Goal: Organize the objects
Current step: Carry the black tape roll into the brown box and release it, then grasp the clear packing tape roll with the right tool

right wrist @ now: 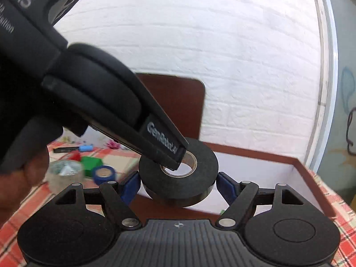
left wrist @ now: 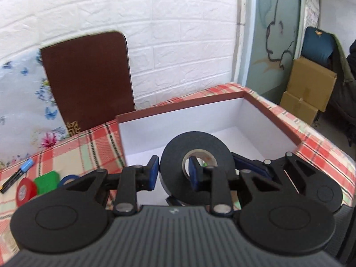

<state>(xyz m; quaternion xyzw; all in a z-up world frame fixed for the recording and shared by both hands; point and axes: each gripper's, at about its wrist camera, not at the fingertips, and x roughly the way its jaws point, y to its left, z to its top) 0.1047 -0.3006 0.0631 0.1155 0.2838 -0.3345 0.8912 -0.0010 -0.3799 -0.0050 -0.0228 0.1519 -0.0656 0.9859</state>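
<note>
A black tape roll (left wrist: 195,169) (right wrist: 178,175) hangs over the near edge of a brown box (left wrist: 271,113) (right wrist: 311,173) with a white inside. My left gripper (left wrist: 173,171) is shut on the roll's wall, one finger inside the core and one outside; its finger (right wrist: 164,146) reaches into the core in the right wrist view. My right gripper (right wrist: 178,184) spans the roll's outer sides with its blue pads (right wrist: 131,187) touching or nearly touching it.
On the checked cloth (left wrist: 93,146) left of the box lie a red tape roll (left wrist: 25,191), a green block (left wrist: 47,180), a blue tape roll (right wrist: 103,173), a clear tape roll (right wrist: 64,173) and a blue-capped marker (left wrist: 17,174). A brown board (left wrist: 89,77) leans on the wall.
</note>
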